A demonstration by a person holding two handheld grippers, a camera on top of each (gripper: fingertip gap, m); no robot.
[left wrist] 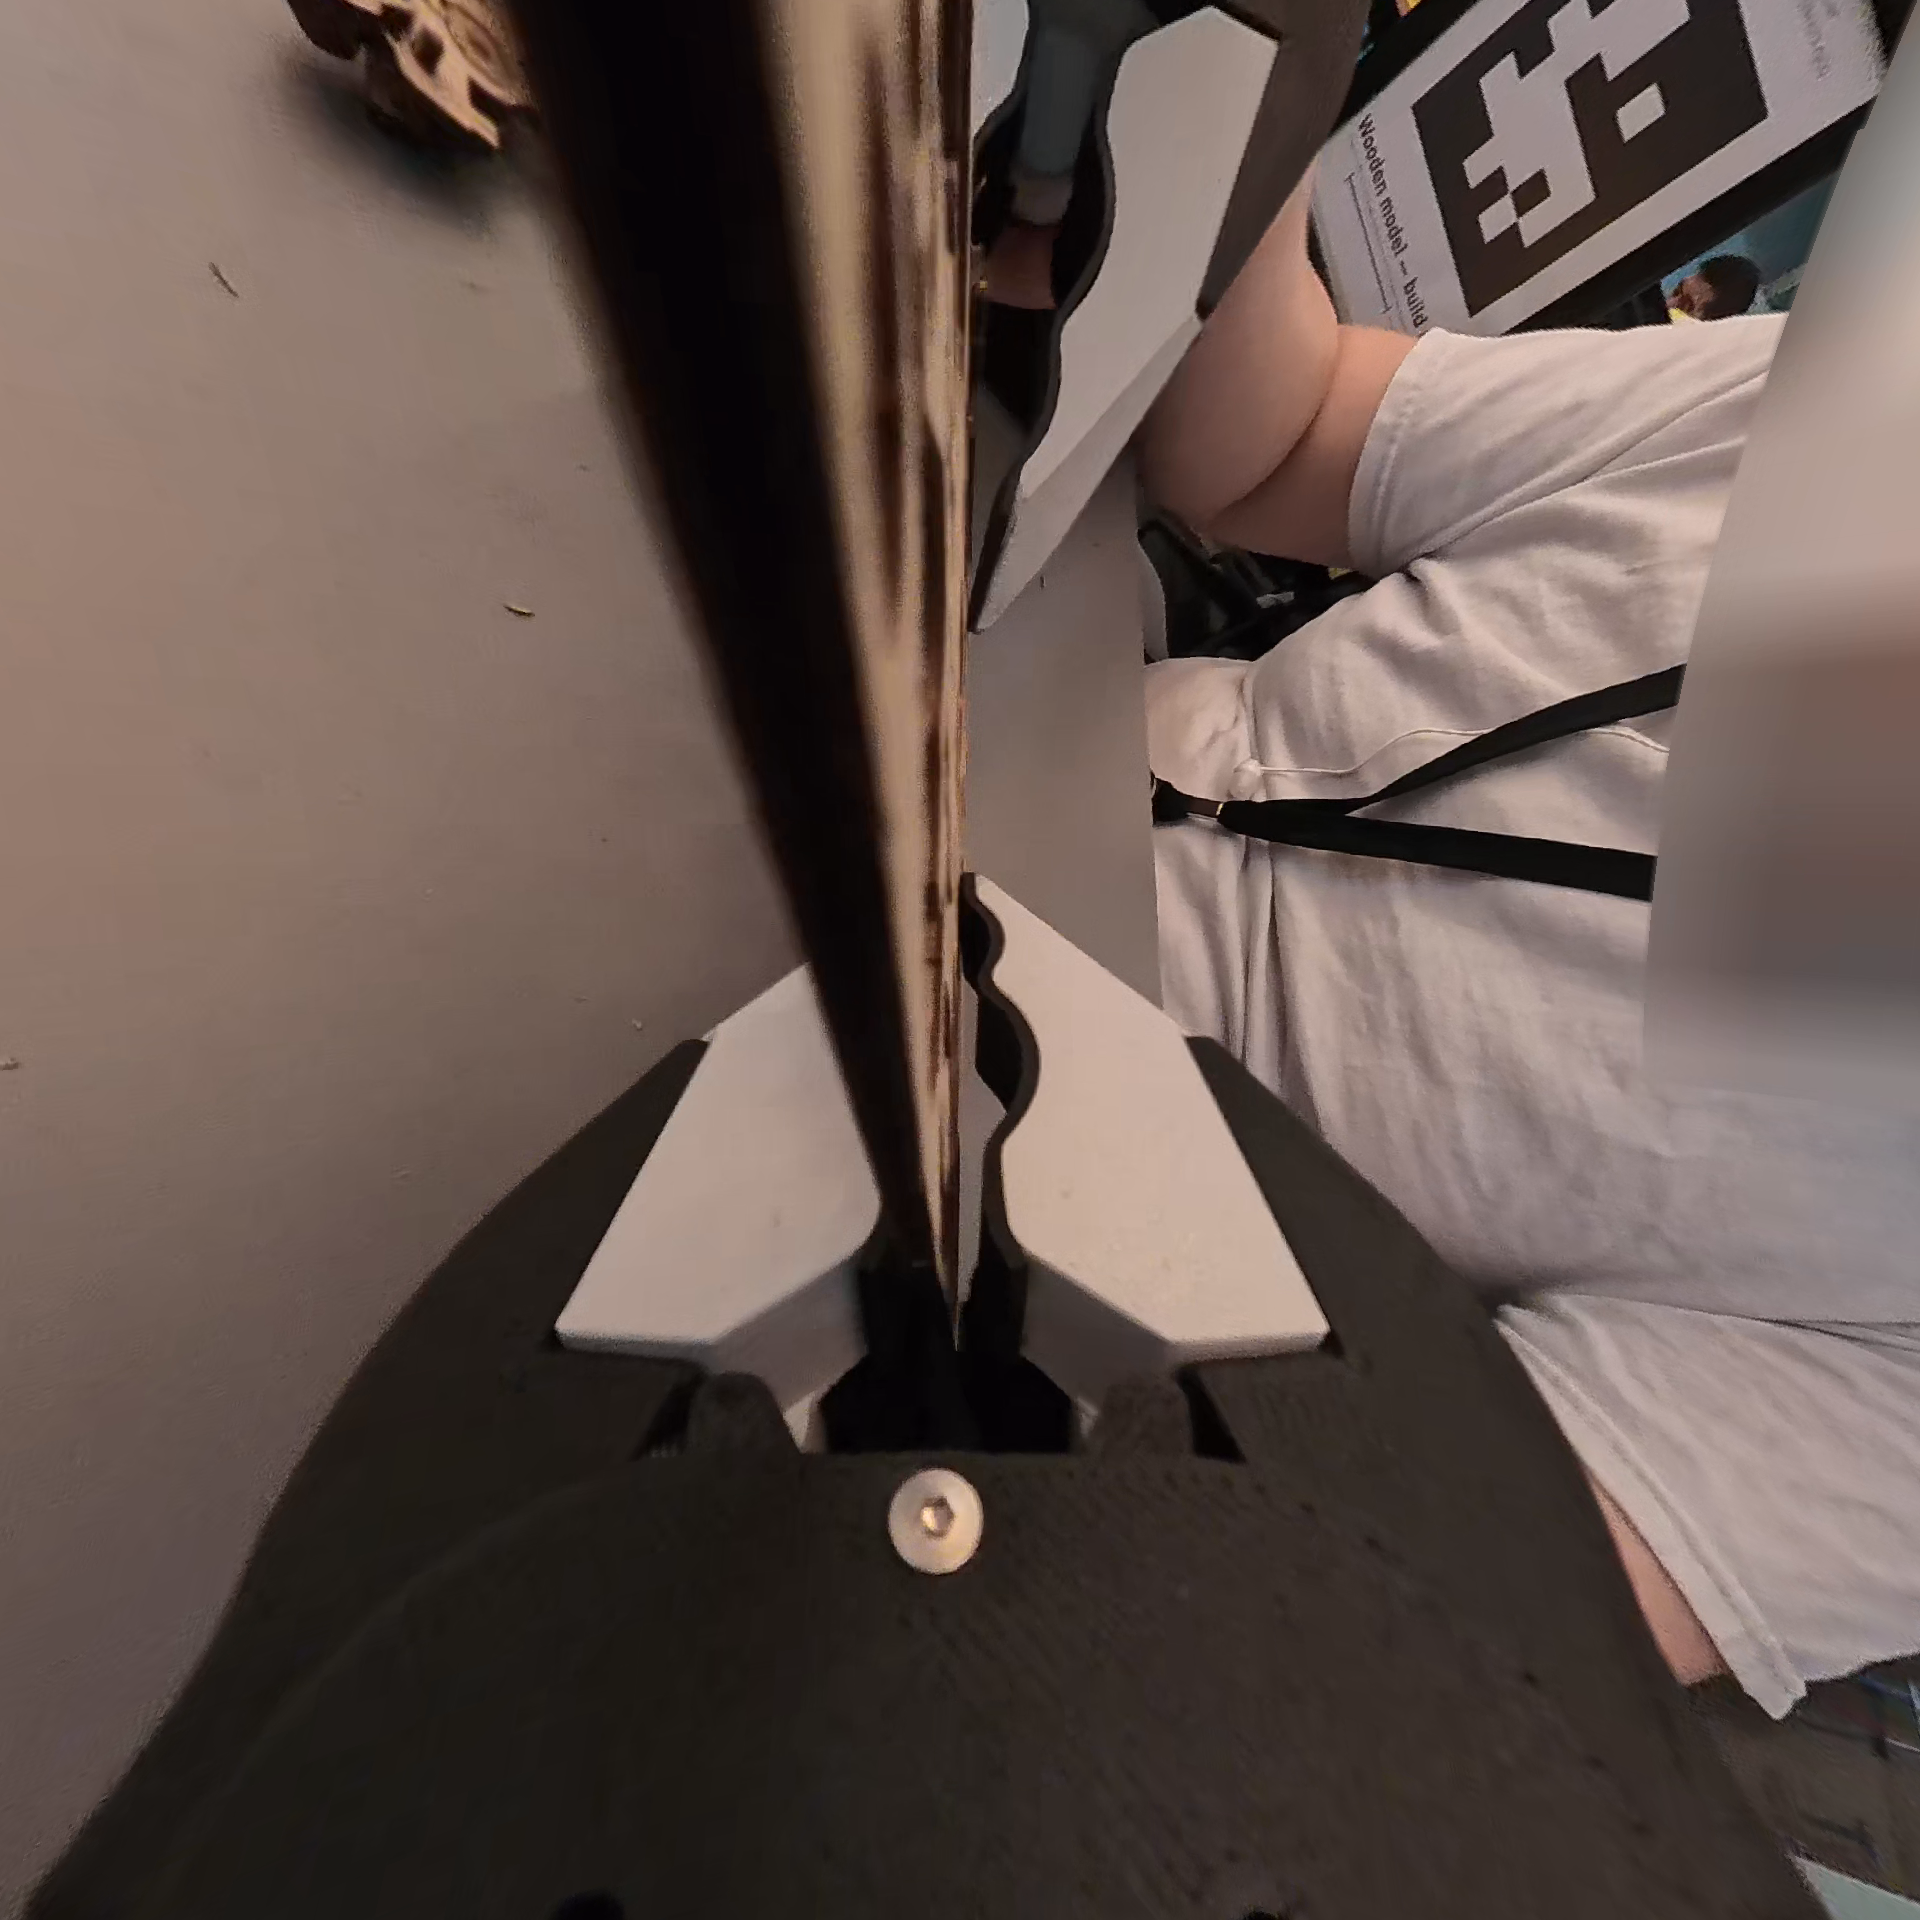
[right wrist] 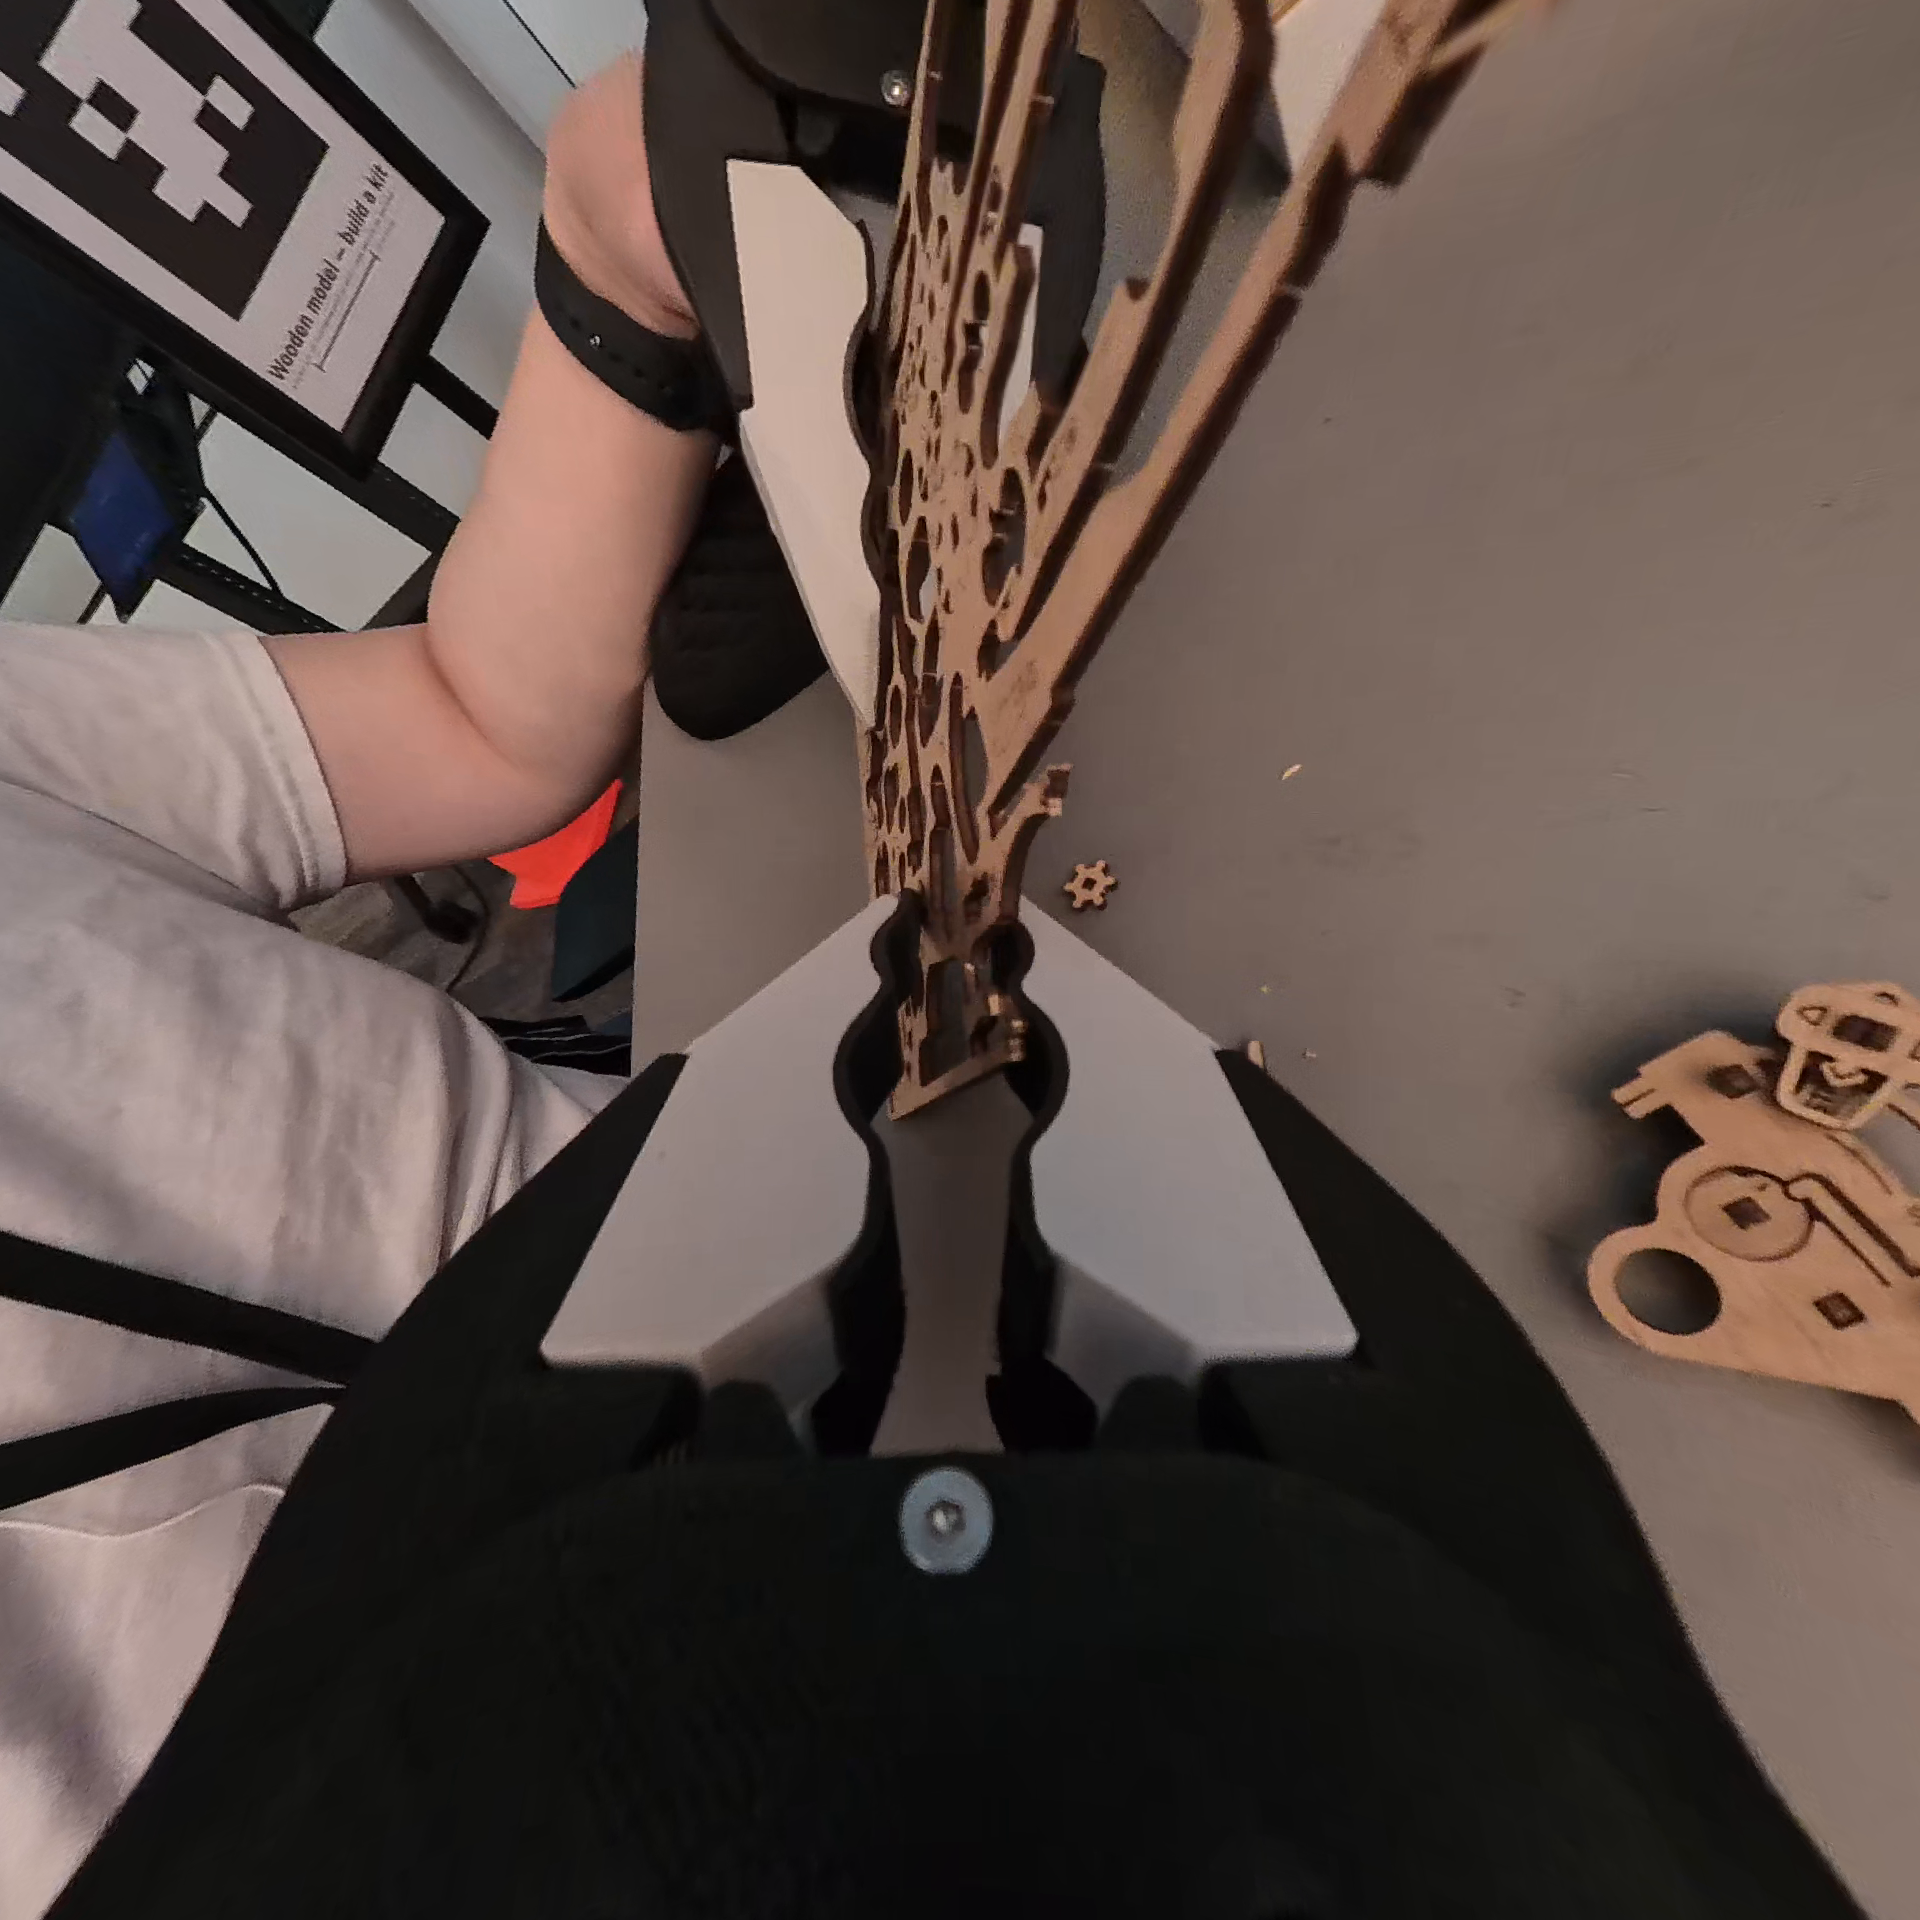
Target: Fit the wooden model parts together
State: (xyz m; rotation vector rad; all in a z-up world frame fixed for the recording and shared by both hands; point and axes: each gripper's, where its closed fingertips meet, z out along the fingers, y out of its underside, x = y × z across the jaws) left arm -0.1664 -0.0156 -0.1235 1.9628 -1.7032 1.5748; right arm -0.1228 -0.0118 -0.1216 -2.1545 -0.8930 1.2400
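Wooden sheet (right wrist: 940,582) – thin laser-cut panel full of cut-outs – hangs above the grey counter (right wrist: 1558,623), held at both ends. Right claw (right wrist: 951,1003) is pinched narrow on the sheet's near end, only the tip caught between the notched pads. Left claw (left wrist: 961,1039) is clamped on the same sheet, which its own camera sees edge-on as a dark blurred strip (left wrist: 831,520) running right back into the jaws; in the right wrist view it shows farther off, gripping the far part. Loose on the counter: a small gear-shaped piece (right wrist: 1090,885) just beside the right claw's tip, and a partly built wooden assembly (right wrist: 1766,1216) toward the counter's right edge. Another wooden bit (left wrist: 436,73) sits at the far left, blurred. Person in a white shirt (right wrist: 156,987) sits at the counter's near edge.

Risks, as judged: right grip is shallow, so any twist between the two claws could slip the sheet out – or snap the thin bridges between cut-outs. A dropped sheet could knock the small gear off the counter.
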